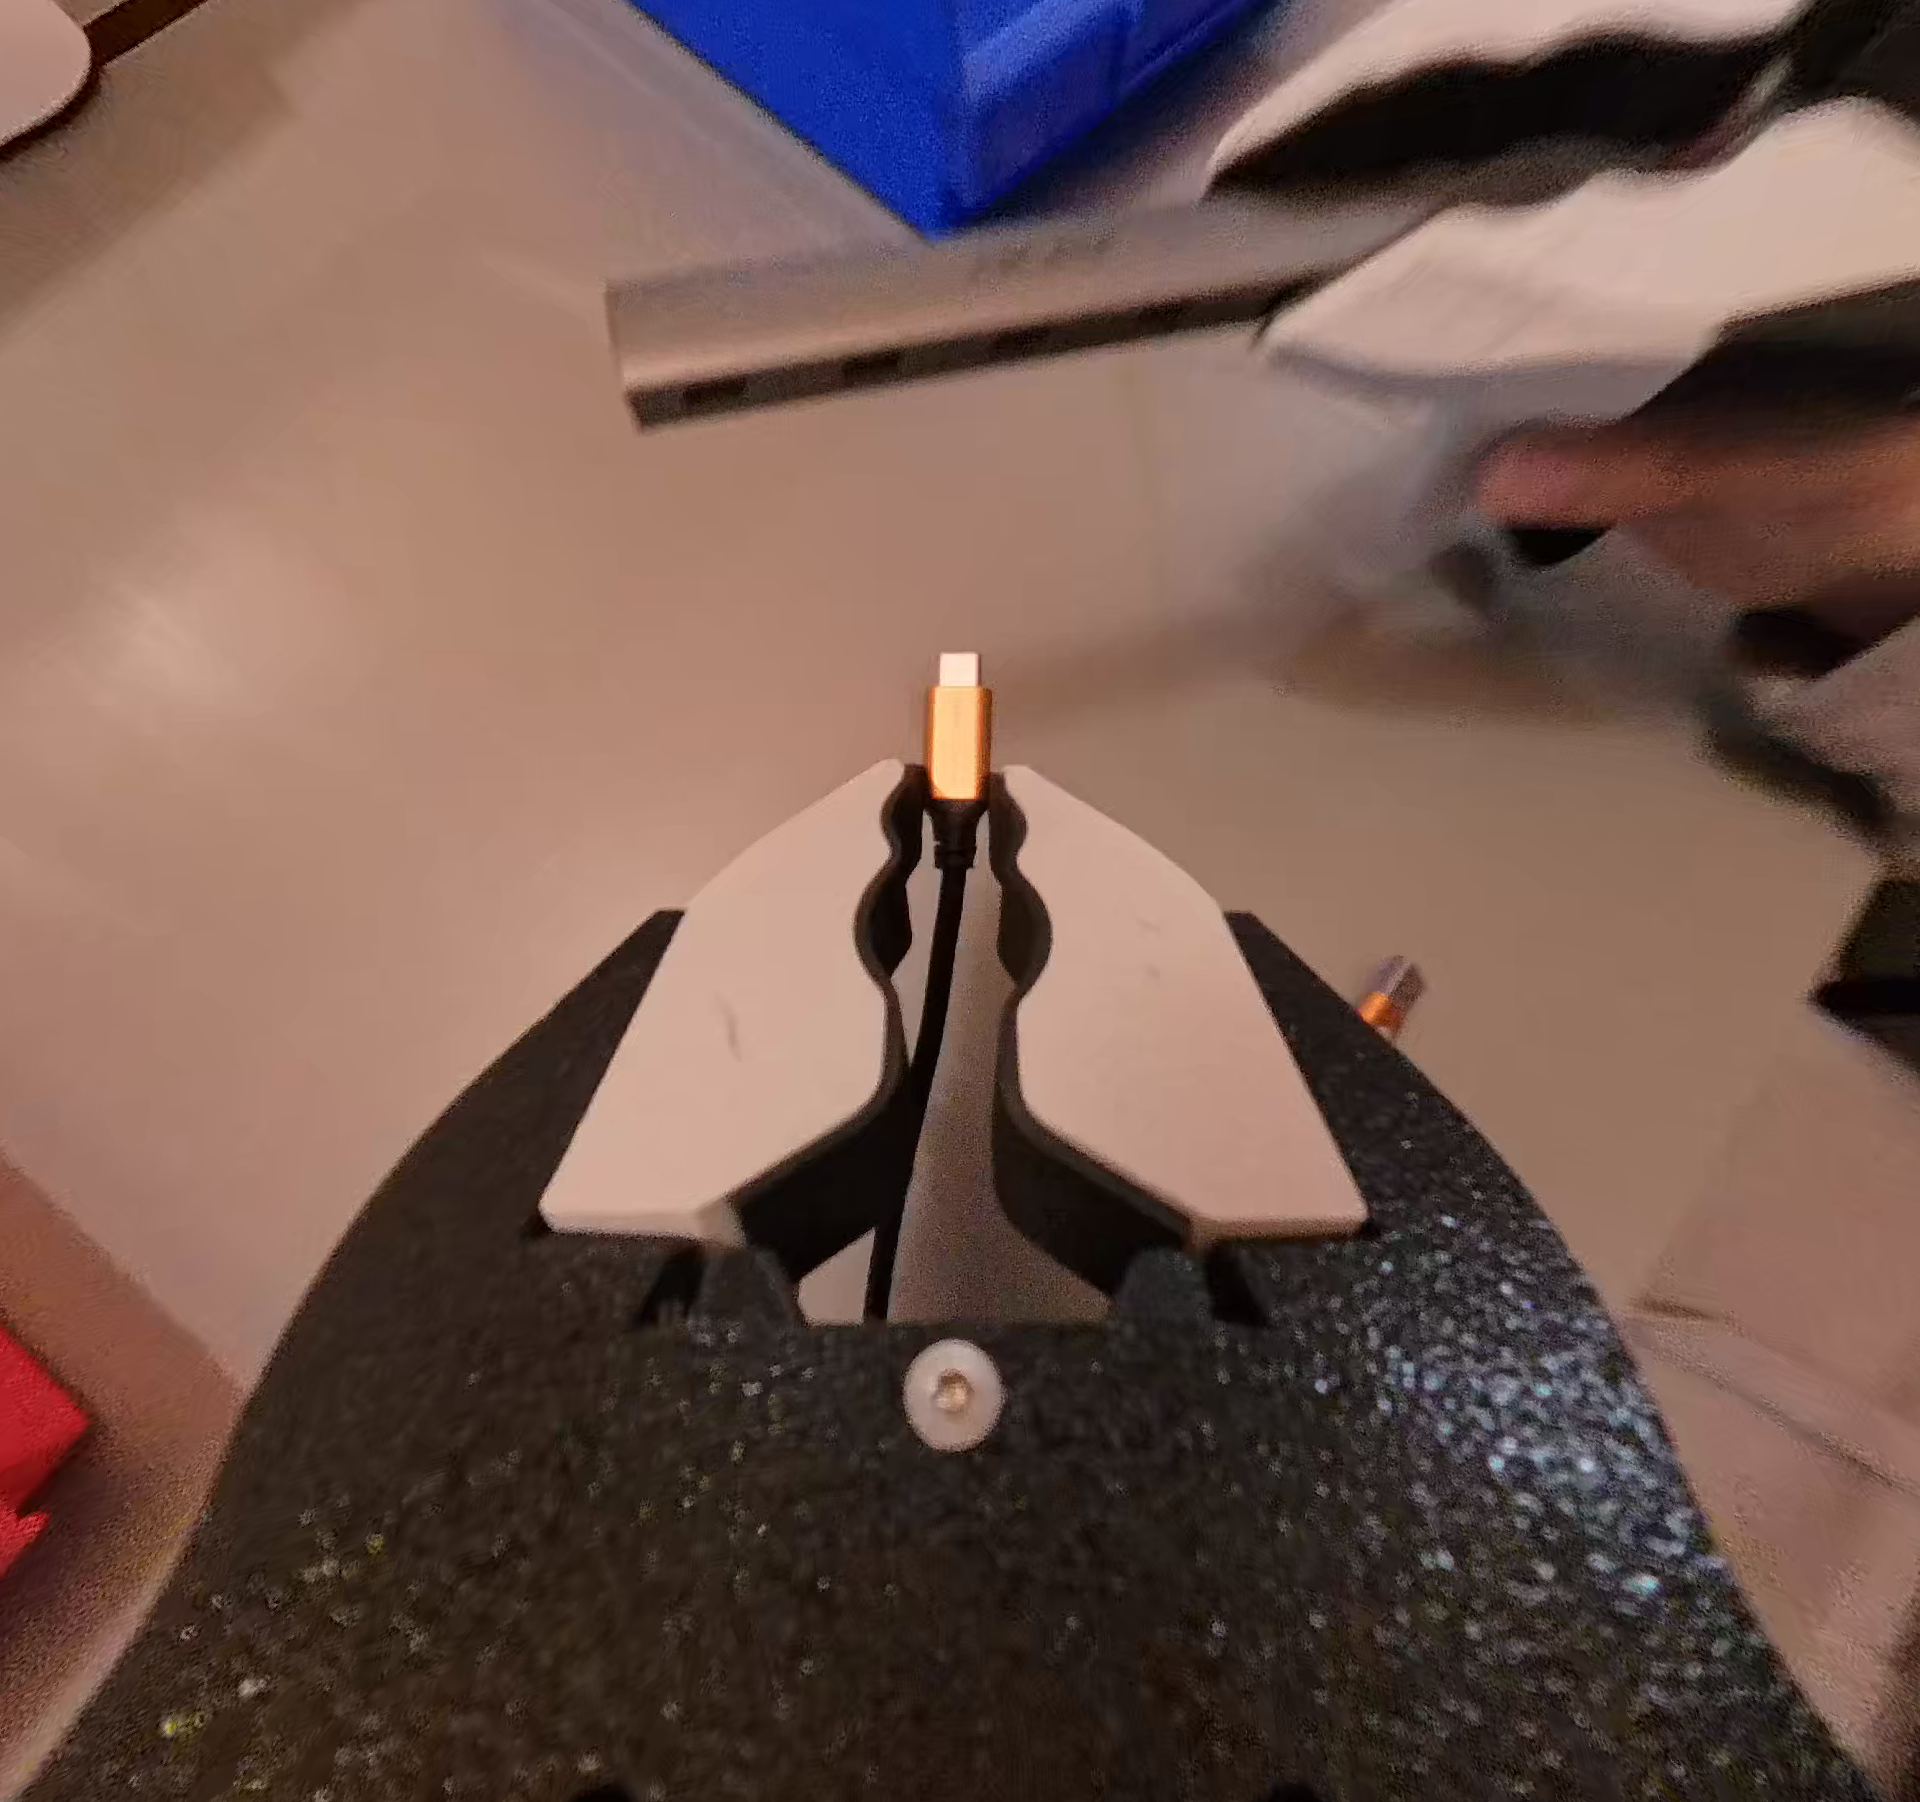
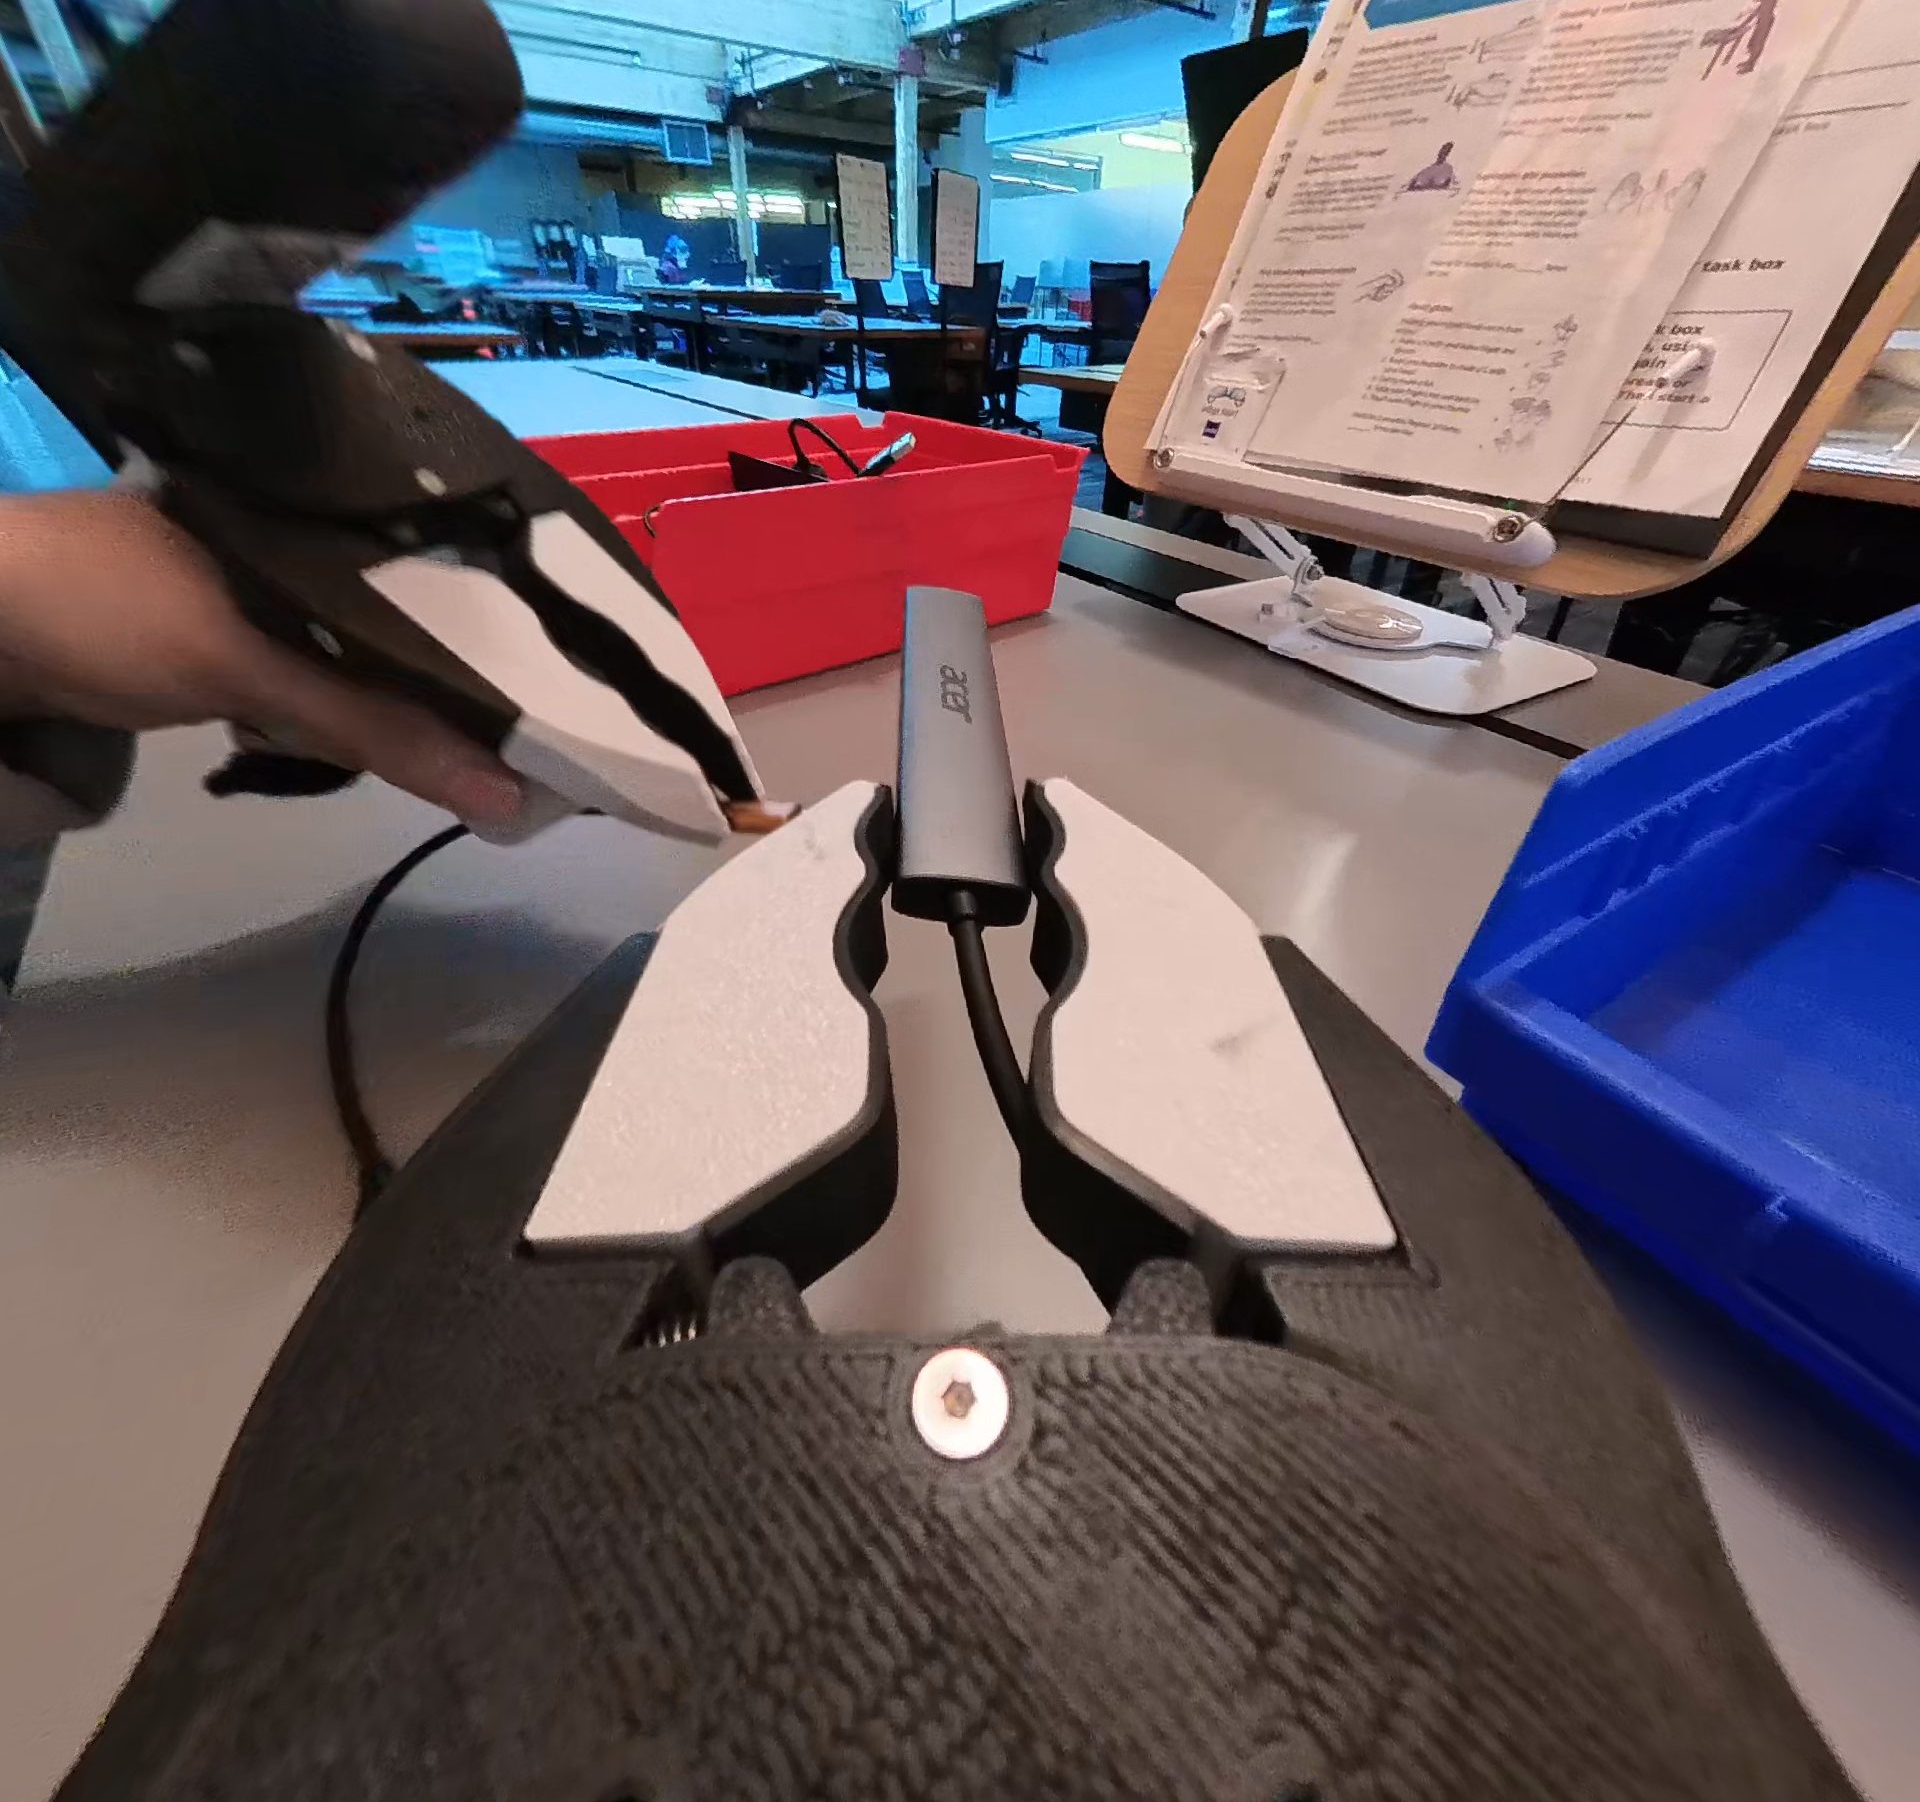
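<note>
My left gripper [image 1: 956, 784] is shut on an orange-shelled cable plug [image 1: 958, 739] with a silver tip; its black cable [image 1: 925, 1046] runs back between the fingers. The plug points at a grey hub bar [image 1: 914, 329] lying ahead on the table. My right gripper [image 2: 958, 796] is shut on the near end of that grey hub [image 2: 948, 744], its black cable [image 2: 987, 1004] trailing back. In the right wrist view the left gripper [image 2: 743, 812] comes in from the left, its plug [image 2: 764, 814] just left of the hub. The right gripper [image 1: 1558, 225] shows blurred in the left wrist view.
A blue bin [image 2: 1704, 1046] stands at the right, also seen at the top of the left wrist view [image 1: 935, 17]. A red bin [image 2: 862, 547] with cables stands behind the hub. A tilted document stand [image 2: 1538, 225] is at the back right. A second orange plug [image 1: 1387, 994] lies on the table.
</note>
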Demonstrator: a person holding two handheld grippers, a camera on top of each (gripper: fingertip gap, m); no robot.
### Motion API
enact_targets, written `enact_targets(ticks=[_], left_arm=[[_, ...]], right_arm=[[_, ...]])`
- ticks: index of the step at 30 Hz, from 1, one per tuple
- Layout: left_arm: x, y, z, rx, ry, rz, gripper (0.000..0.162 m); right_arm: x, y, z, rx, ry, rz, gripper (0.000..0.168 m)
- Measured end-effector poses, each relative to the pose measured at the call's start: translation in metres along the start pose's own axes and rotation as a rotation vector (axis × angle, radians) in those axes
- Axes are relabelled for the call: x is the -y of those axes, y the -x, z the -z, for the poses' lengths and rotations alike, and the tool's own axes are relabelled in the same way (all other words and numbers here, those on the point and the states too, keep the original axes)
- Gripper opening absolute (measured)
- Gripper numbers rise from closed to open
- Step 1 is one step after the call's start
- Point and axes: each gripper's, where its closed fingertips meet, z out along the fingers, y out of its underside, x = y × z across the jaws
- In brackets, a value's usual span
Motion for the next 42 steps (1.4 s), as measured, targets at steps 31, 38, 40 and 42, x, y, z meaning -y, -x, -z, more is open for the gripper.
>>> enact_targets(ticks=[31, 38, 40, 42], left_arm=[[0.033, -0.009, 0.005, 0.047, 0.023, 0.032, 0.011], [0.03, -0.009, 0.003, 0.069, 0.032, 0.019, 0.011], [0.03, -0.008, 0.002, 0.081, 0.034, 0.01, 0.011], [0.031, -0.008, 0.001, 0.081, 0.021, 0.013, 0.011]], right_arm=[[-0.007, 0.011, -0.022, -0.175, 0.038, 0.259, 0.024], [-0.012, 0.016, -0.025, -0.165, 0.069, 0.305, 0.024], [-0.013, 0.016, -0.026, -0.18, 0.074, 0.319, 0.024], [-0.012, 0.015, -0.026, -0.179, 0.075, 0.301, 0.024]])
